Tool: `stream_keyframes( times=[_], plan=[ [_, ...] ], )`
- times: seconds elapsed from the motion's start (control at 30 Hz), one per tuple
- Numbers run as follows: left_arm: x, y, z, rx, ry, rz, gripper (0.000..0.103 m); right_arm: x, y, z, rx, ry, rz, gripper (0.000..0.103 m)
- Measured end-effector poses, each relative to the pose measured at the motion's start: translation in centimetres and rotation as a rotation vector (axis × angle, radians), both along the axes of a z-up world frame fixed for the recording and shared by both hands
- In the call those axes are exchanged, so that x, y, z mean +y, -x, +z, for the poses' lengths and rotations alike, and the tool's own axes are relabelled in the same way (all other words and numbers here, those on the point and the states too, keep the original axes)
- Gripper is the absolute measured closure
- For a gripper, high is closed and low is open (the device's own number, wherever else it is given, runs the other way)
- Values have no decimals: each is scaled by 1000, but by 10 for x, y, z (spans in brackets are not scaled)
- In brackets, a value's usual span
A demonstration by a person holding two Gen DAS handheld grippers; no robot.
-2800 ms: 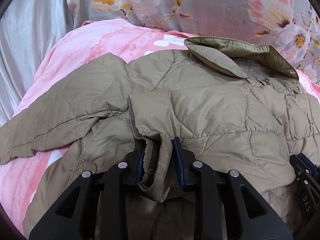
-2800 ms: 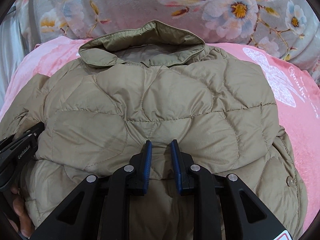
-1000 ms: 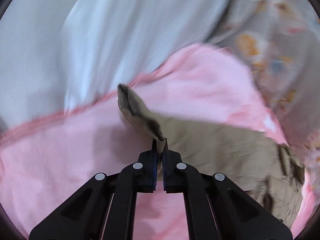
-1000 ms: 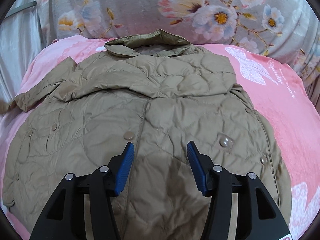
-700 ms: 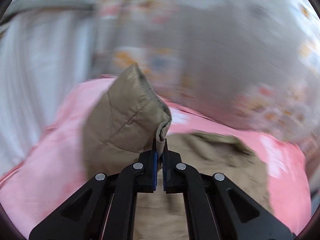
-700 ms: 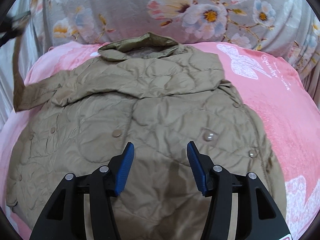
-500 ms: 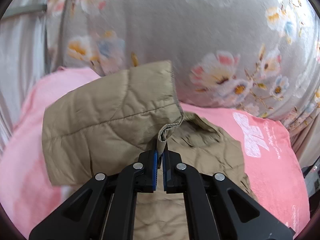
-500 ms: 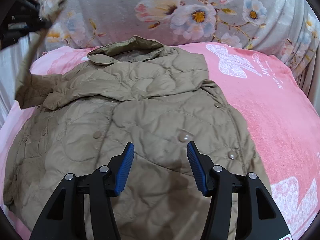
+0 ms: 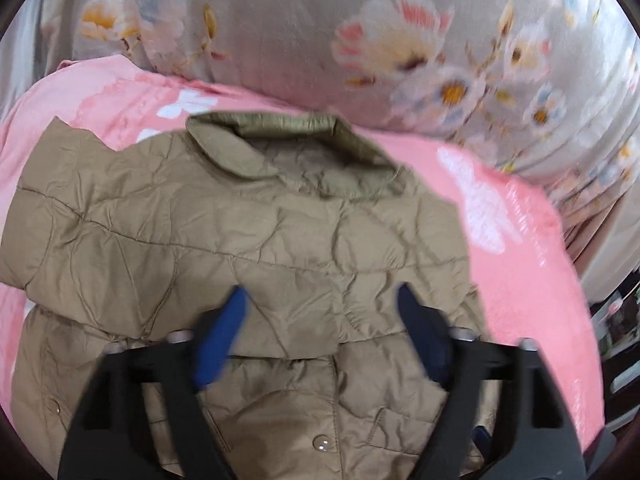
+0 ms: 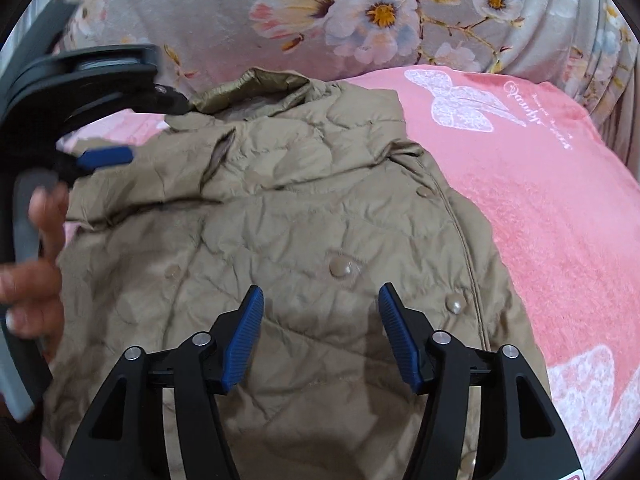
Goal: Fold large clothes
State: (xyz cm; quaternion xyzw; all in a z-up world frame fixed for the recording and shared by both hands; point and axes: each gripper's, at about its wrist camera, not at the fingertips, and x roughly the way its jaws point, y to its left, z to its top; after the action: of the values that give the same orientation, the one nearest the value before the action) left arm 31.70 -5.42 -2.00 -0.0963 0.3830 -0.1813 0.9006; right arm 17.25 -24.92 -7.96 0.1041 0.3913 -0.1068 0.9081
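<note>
A tan quilted jacket [image 9: 256, 240] lies front up on a pink blanket [image 9: 532, 280], collar [image 9: 288, 132] at the far end. Both sleeves are folded across the chest; the left sleeve [image 9: 120, 220] lies on top. My left gripper [image 9: 320, 324] is open and empty, hovering above the chest. It also shows in the right wrist view [image 10: 120, 120] at the left, near the collar. My right gripper [image 10: 320, 336] is open and empty above the jacket's lower front [image 10: 304, 264], near the snap buttons [image 10: 341, 267].
A grey floral cushion or headboard cover [image 10: 360, 12] runs along the far side. The pink blanket [image 10: 540, 184] is bare to the right of the jacket. The person's hand [image 10: 36, 264] holds the left gripper at the left edge.
My left gripper carried the left sleeve across over the chest, opened and let it go. My right gripper stayed open and drifted slightly left and forward.
</note>
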Motion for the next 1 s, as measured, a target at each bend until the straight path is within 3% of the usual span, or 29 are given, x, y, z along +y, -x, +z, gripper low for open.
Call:
stream_keyframes(
  times=[0.1,0.23,0.37,0.5,0.53,0.57,0.63,0.83,1.0],
  plan=[
    [24,13,13,-14,75,-30,15,-6,-14,10,-23,-88,30,43],
    [76,22,26,-30,75,84,15,-9,-54,17,-44,-251,88,41],
    [139,27,21,-9,16,278,15,8,-107,13,-14,-285,127,41],
    [174,32,4,47,-62,363,16,26,-146,-7,58,-361,166,42],
    [178,33,-1,62,-86,364,16,30,-155,-13,84,-376,183,55],
    [180,33,-6,76,-114,363,17,33,-158,-14,91,-372,198,83],
    [180,32,-16,94,-185,356,18,37,-160,-2,64,-303,225,99],
    [173,12,-31,100,-287,347,18,-10,-140,74,-138,-120,116,100],
    [157,-17,-36,103,-296,323,21,-51,-137,91,-138,-8,40,100]
  ],
)
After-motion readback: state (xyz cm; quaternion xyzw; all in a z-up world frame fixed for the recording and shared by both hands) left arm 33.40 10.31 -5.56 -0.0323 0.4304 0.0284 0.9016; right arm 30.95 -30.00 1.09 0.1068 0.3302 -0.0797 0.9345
